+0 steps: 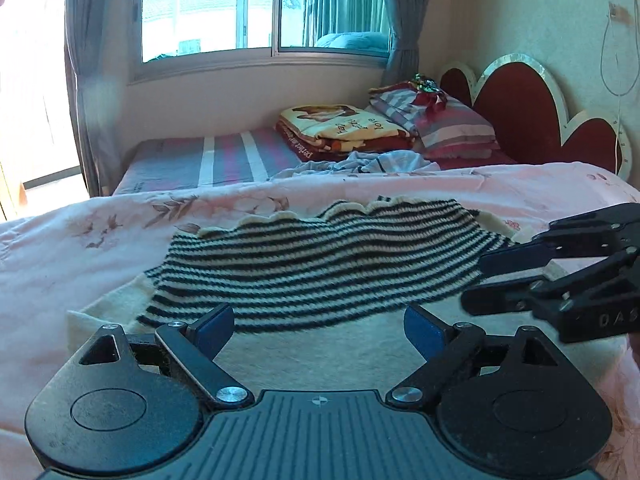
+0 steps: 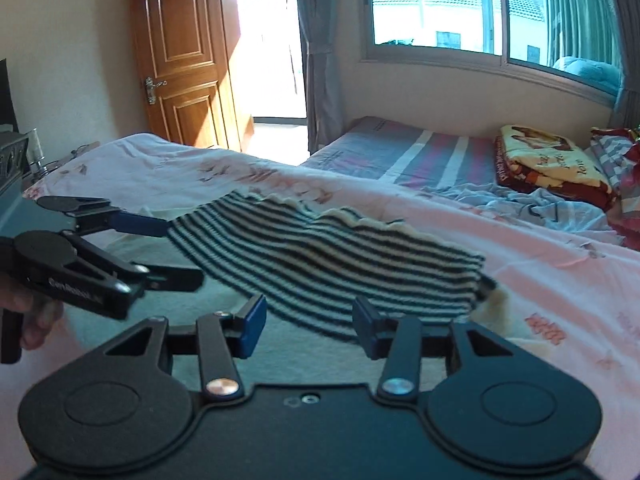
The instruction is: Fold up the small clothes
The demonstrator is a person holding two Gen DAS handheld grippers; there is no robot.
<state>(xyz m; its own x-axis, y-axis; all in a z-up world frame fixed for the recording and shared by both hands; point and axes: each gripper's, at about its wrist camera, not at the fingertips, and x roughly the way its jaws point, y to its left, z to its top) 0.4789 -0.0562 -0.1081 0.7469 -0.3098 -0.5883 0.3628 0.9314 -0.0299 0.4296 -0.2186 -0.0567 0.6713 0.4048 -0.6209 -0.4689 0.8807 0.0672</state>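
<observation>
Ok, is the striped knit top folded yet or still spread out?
Partly folded: the striped knit top has a striped layer doubled over its cream inner side, whose scalloped edge shows at the far side.

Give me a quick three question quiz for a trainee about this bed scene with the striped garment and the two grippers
1. True or false: the left gripper is shut on the striped garment.
2. Multiple choice: the striped garment lies on A) the pink floral bedcover, B) the folded blanket, C) the floor.
3. Fill in: the right gripper stands ____, holding nothing.

Key: 1 false, its jaws are apart and empty; 2 A; 3 open.
</observation>
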